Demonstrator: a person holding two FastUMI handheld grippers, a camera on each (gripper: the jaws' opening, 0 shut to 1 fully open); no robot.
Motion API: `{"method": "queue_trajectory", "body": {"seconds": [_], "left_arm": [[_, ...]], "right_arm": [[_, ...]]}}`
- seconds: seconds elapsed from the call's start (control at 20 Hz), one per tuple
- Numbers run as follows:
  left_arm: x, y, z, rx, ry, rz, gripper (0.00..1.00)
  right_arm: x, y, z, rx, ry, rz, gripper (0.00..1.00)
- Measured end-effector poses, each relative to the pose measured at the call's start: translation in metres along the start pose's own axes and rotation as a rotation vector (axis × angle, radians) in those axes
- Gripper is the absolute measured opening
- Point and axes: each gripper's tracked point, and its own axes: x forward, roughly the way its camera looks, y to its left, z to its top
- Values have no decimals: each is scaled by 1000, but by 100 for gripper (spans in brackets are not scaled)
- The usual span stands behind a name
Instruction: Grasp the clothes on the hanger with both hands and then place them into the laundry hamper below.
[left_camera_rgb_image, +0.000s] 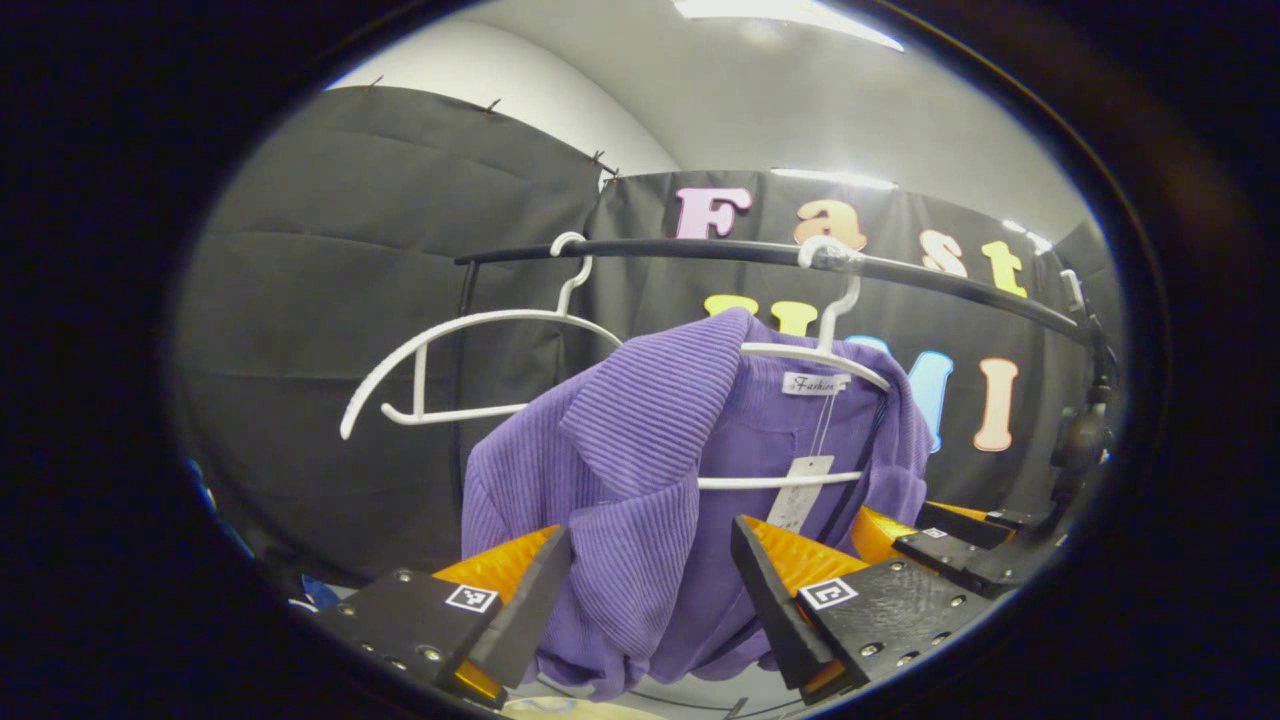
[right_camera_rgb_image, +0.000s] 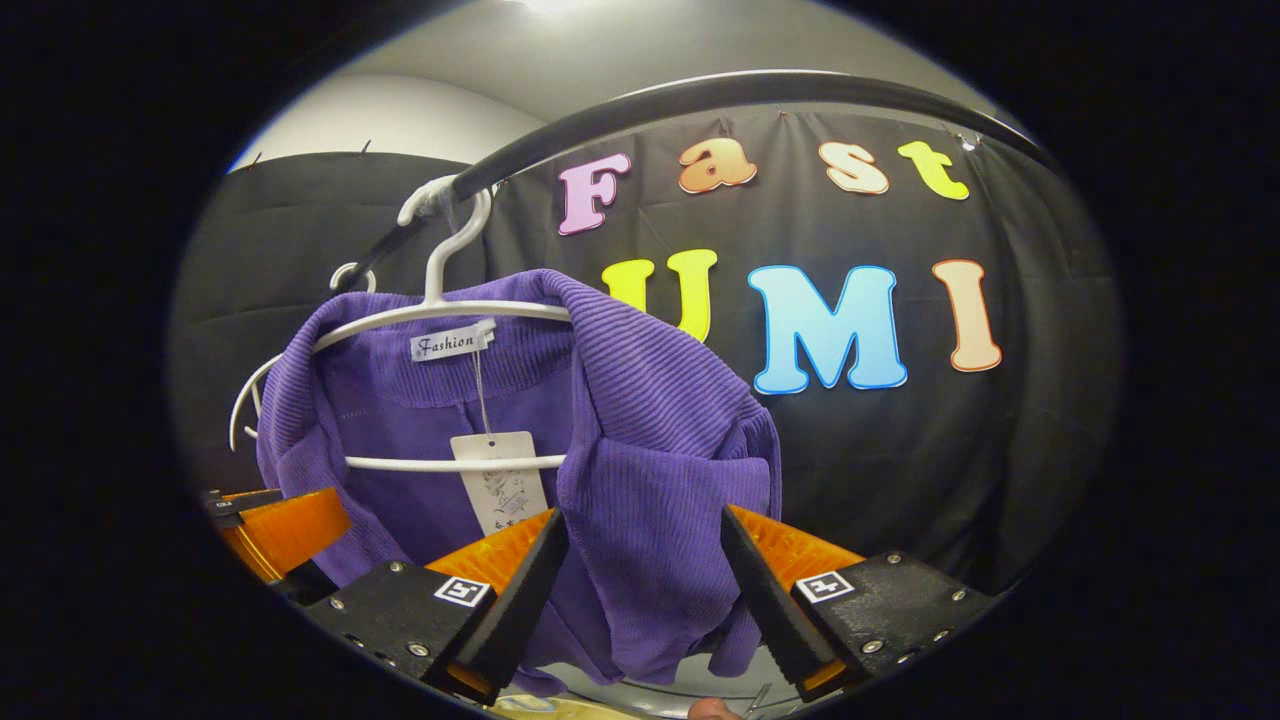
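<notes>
- Hanging on its white hanger (right_camera_rgb_image: 440, 310) from the rail (left_camera_rgb_image: 760, 252), the purple top (left_camera_rgb_image: 640, 470) isn't off yet.
- Our left gripper (left_camera_rgb_image: 650, 590) and right gripper (right_camera_rgb_image: 640, 580) are both spread around its front panels, not pinching.
- Still to do: clamp, lift off, drop in hamper.

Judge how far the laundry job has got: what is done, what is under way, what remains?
Done: each hand-held gripper has reached the purple garment, which hangs on its white hanger on the black rail. Under way: the left hand-held gripper and right hand-held gripper each straddle a fold with jaws open, not yet pinching. Left: close, lift the garment off, lower it into the hamper.
</notes>
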Motion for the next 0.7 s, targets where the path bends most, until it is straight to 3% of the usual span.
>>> {"method": "queue_trajectory", "body": {"seconds": [0.05, 0.15, 0.2, 0.25, 0.3, 0.4, 0.5, 0.55, 0.7], "left_arm": [[1, -2, -2, -7, 8, -4, 99], [5, -5, -2, -21, 6, -11, 99], [8, -5, -2, -18, 5, -11, 93], [12, -3, -2, -13, 3, -7, 93], [16, -1, -1, -9, 2, -1, 99], [26, 9, 0, -1, 13, 26, 99], [31, 15, 0, 16, 26, 40, 87], [32, 13, 1, 16, 26, 31, 99], [35, 15, 2, 5, 19, -10, 99]], "right_arm": [[6, 4, -6, 14, 15, 16, 93], [11, 9, -13, 56, 40, 31, 95], [12, 9, -12, 67, 37, 25, 95], [13, 9, -13, 66, 26, 17, 95], [17, 6, -12, 51, 14, -4, 95], [23, 0, -13, 17, 14, -53, 95], [27, -8, -13, -1, 8, -103, 95], [28, -15, -13, -7, -2, -133, 95], [25, -26, -12, 16, -14, -174, 95]]}}
